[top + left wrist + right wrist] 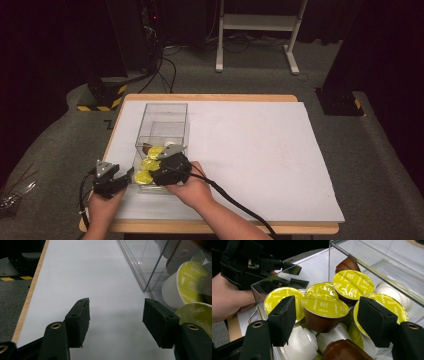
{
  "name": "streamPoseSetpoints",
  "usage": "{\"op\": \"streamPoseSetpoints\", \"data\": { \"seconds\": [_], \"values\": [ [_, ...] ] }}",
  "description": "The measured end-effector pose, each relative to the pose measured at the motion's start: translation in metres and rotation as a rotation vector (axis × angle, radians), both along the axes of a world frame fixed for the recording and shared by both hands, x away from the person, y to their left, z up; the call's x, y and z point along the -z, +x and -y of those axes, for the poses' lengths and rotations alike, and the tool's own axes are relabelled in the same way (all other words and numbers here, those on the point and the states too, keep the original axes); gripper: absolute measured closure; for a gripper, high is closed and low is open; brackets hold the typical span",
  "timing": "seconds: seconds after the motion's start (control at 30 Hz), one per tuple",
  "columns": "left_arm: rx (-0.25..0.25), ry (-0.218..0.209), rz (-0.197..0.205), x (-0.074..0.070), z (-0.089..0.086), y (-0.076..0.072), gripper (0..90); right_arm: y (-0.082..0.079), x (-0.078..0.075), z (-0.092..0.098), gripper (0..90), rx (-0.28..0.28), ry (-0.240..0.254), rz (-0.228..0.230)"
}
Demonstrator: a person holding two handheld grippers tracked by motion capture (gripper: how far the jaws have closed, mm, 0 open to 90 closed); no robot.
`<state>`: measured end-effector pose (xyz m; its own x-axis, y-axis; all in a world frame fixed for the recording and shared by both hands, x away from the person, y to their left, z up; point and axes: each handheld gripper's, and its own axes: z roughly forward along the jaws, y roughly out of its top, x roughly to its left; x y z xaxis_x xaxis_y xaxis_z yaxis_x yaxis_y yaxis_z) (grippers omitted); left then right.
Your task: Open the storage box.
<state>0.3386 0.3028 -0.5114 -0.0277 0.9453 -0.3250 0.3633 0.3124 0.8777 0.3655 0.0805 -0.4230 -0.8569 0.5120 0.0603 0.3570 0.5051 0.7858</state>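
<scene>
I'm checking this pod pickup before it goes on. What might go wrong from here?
1. The right tool stands open around a brown pod packed among others; closing may catch the yellow-lidded pod beside it or push the pile aside.
2. The clear box has thin walls close to the right tool; a sideways move may knock or shift it.
3. The left tool stands open beside the box, not gripping it, so the box may slide.

Brown capsule (322, 315) between open gripper (328, 321)
</scene>
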Motion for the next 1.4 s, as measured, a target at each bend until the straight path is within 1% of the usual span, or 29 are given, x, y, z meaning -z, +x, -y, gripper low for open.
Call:
{"op": "streamPoseSetpoints", "data": {
  "seconds": [0.1, 0.13, 0.2, 0.37, 0.53, 0.57, 0.77, 0.8, 0.93, 1.0, 1.13, 1.23, 1.27, 1.4],
  "values": [
    [0.003, 0.006, -0.003, 0.0, -0.001, 0.0, 39.0, 0.0, 0.001, -0.004, 32.0, -0.001, -0.012, -0.004],
    [-0.005, -0.003, 0.005, 0.0, 0.0, 0.0, 38.9, 0.001, 0.001, -0.005, 32.0, 0.0, -0.017, -0.006],
    [-0.005, -0.003, 0.005, 0.0, -0.001, 0.0, 39.0, 0.001, 0.003, -0.008, 32.1, 0.001, -0.029, -0.009],
    [-0.008, -0.005, 0.006, 0.0, 0.0, 0.0, 38.8, 0.002, 0.005, -0.012, 32.2, 0.006, -0.056, 0.003],
    [-0.004, -0.003, 0.005, 0.0, -0.001, 0.0, 38.7, 0.004, 0.007, -0.014, 36.5, -0.016, -0.073, -0.001],
    [-0.003, -0.004, 0.005, 0.0, -0.001, 0.0, 38.7, 0.004, 0.007, -0.015, 37.0, -0.018, -0.079, 0.006],
    [0.003, 0.0, 0.001, -0.001, -0.002, -0.001, 38.7, 0.003, 0.008, -0.017, 36.4, -0.023, -0.084, 0.012],
    [-0.001, -0.004, 0.005, -0.001, -0.002, 0.0, 38.7, 0.003, 0.008, -0.017, 36.4, -0.023, -0.085, 0.012],
    [-0.004, -0.007, 0.005, 0.0, -0.001, 0.0, 38.7, 0.003, 0.008, -0.018, 35.1, -0.028, -0.107, 0.014],
    [-0.005, -0.006, 0.006, 0.0, -0.001, 0.0, 38.7, 0.002, 0.008, -0.02, 34.3, -0.032, -0.119, 0.021],
    [-0.001, -0.003, 0.005, -0.001, -0.002, -0.001, 38.7, 0.002, 0.009, -0.02, 33.0, -0.027, -0.124, 0.029],
    [-0.001, -0.004, 0.005, -0.001, -0.002, -0.001, 38.7, 0.003, 0.008, -0.019, 37.0, -0.034, -0.118, 0.022],
    [0.003, 0.0, 0.001, -0.001, -0.002, -0.001, 38.7, 0.003, 0.008, -0.019, 37.1, -0.035, -0.116, 0.021],
    [0.0, -0.003, 0.005, 0.0, -0.002, 0.0, 38.6, 0.003, 0.008, -0.018, 37.2, -0.038, -0.113, 0.024]
  ]
}}
